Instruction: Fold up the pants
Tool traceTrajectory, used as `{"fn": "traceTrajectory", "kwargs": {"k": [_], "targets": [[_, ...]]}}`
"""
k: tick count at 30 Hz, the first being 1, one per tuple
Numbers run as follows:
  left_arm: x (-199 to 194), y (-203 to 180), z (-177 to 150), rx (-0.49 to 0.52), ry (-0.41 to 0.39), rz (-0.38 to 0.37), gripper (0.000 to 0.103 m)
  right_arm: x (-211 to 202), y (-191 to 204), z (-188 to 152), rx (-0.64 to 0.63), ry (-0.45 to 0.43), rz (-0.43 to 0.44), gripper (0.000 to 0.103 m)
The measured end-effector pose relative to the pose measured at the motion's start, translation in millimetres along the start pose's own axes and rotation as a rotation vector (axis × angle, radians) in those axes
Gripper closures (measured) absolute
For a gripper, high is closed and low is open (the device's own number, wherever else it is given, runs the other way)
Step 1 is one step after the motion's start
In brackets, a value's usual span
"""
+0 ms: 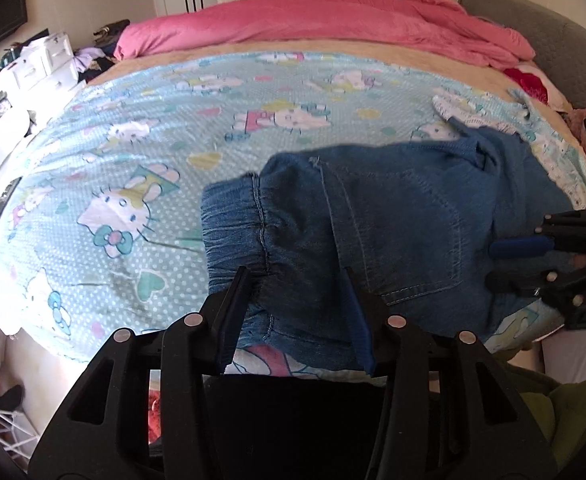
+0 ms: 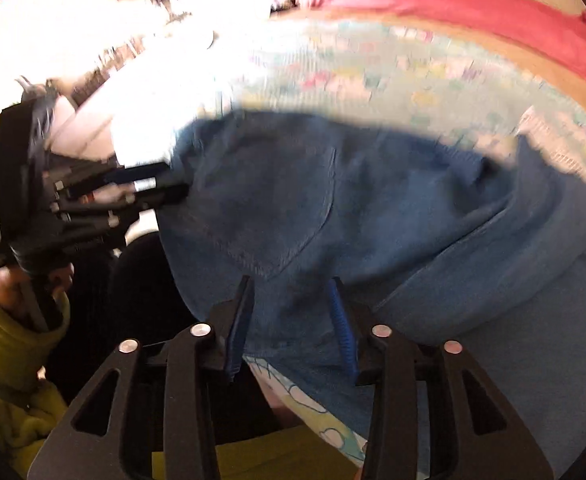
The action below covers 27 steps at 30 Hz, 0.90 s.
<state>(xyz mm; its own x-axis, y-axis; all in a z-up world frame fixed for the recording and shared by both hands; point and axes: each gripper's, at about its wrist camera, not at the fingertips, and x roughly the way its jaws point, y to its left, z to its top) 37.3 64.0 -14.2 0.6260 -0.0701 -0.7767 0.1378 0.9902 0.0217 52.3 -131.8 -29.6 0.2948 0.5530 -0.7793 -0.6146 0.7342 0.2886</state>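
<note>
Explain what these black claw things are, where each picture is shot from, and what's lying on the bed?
Each claw is a hand-held two-finger gripper with a fisheye camera looking along its fingers. One picture is from the left gripper, the other from the right gripper, which also shows at the right edge of the left view. Blue denim pants, folded into a compact bundle, lie near the bed's front edge on a light blue cartoon-cat sheet; a pink blanket is bunched at the far side. Both grippers stand open with denim between their fingers, the pads not visibly pressing. The right view is motion-blurred.

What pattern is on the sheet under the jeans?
Light blue sheet with white dots and cartoon cats, clearest in the left wrist view.
</note>
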Motion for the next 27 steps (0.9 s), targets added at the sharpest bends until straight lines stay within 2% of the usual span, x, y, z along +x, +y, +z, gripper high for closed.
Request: {"fn": "traceTrajectory", "kwargs": {"k": [1,6,8,11,15,17,21,23,27], "targets": [[-5.9,0.1,1.9,-0.008,-0.012,0.002,0.065,-9.7,-1.7,2.7,0.001,-0.026,-0.011,0.055],[-35.1,-2.9,14.7,-0.018,-0.079,-0.002,0.065,-49.0,-29.2,15.7,0.043,-0.128,-0.102,0.053],[-43.3,-5.5,19.3,-0.026,-0.092,-0.025,0.061,-60.2,-45.2,20.2,0.08,-0.15,-0.129,0.048],[-48.6,-14.5,24.2,-0.024,-0.094,-0.076,0.058,-68.2,-67.4,31.1,0.127,-0.169,-0.159,0.047],[-38.7,-38.1,30.3,0.021,-0.061,-0.133,0.057,-75.5,-97.4,46.5,0.171,-0.174,-0.183,0.046],[-30.1,-52.7,32.8,0.037,-0.039,-0.179,0.057,-73.5,-113.7,55.1,0.181,-0.171,-0.208,0.04],[-9.3,-85.1,36.0,0.07,0.012,-0.288,0.057,-67.7,-140.8,78.8,0.192,-0.15,-0.236,0.039],[5.4,-105.3,36.3,0.103,0.048,-0.334,0.057,-53.4,-152.4,93.0,0.195,-0.121,-0.243,0.037],[31.7,-135.5,35.3,0.145,0.105,-0.38,0.057,-18.5,-161.2,114.3,0.17,-0.05,-0.289,0.037]]}}
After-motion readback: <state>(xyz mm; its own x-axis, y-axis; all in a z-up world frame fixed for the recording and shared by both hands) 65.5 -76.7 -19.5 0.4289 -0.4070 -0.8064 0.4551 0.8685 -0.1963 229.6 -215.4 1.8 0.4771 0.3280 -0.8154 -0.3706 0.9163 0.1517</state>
